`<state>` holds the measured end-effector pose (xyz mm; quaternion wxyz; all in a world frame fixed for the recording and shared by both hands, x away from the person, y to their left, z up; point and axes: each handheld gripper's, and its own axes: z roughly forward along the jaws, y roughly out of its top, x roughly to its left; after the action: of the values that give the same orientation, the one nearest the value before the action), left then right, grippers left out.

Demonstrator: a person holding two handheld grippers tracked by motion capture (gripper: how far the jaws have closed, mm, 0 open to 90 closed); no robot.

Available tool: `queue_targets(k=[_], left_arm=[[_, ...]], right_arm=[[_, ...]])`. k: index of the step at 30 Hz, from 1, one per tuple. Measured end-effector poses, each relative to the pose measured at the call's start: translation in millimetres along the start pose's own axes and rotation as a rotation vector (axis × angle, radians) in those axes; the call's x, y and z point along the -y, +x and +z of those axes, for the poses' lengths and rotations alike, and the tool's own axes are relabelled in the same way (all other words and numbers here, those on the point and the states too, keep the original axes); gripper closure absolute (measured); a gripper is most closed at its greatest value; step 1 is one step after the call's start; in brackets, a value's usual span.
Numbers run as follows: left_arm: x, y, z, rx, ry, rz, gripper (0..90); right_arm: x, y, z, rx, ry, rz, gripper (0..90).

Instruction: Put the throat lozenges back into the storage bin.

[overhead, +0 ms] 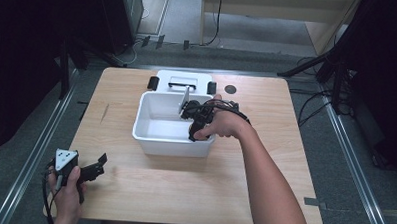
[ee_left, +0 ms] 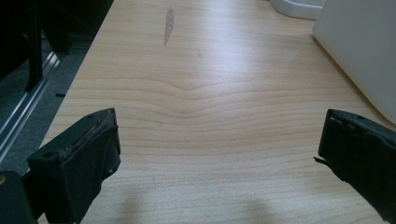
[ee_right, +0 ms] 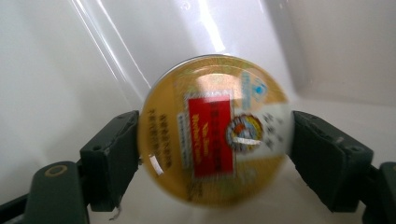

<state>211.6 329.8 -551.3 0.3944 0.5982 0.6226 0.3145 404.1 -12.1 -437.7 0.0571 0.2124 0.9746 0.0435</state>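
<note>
Round tin (ee_right: pixel 215 130), right tool (ee_right: pixel 215 140) gripping, white bin (overhead: pixel 150 135)

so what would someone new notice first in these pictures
Probably the round yellow tin with a red label, sitting between the pads of the right claw against the white inside of the white tub at the middle of the table. Next, the left claw, jaws wide apart with nothing between them, resting near the table's front left corner.

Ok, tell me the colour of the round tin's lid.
Yellow-gold with a red label, clearest in the right gripper view.
</note>
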Motion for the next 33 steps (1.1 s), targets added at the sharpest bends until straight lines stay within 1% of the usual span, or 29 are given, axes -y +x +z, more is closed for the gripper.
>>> queue_targets(k=[5,9,11,16,18,22,25,30,32,33], left_arm=[[0.0,0.0,0.1,0.000,-0.001,0.000,0.0],[0.0,0.0,0.1,0.001,0.000,-0.001,0.0],[0.0,-0.1,0.2,0.000,-0.001,0.000,0.0],[0.0,-0.3,0.2,-0.001,-0.001,0.001,0.0],[0.0,-0.4,0.2,-0.001,-0.001,0.002,0.0],[0.1,-0.7,0.3,-0.002,-0.004,0.000,0.0],[0.0,-0.5,0.4,-0.003,-0.004,0.003,0.0],[0.0,-0.7,0.5,-0.002,-0.005,0.002,0.0],[0.0,-0.8,0.4,-0.003,-0.005,0.002,0.0],[0.0,-0.8,0.4,-0.003,-0.004,0.003,0.0]], right_arm=[[0.9,-0.6,-0.3,-0.004,-0.003,0.007,17.3],[1.2,-0.3,-1.8,-0.008,-0.015,0.005,21.7],[1.4,0.2,-3.6,-0.018,-0.023,0.008,23.4],[1.6,-0.5,-8.6,-0.029,-0.044,0.020,24.6],[2.1,-0.7,-12.1,-0.026,-0.048,0.029,24.8],[3.6,-1.8,-19.3,-0.022,-0.063,0.033,25.1],[5.0,-2.4,-26.4,-0.021,-0.080,0.049,25.4],[7.4,-3.3,-36.4,-0.013,-0.094,0.056,25.3],[8.5,-3.6,-40.7,-0.012,-0.103,0.067,25.3],[9.4,-4.6,-43.1,-0.009,-0.107,0.063,25.4]])
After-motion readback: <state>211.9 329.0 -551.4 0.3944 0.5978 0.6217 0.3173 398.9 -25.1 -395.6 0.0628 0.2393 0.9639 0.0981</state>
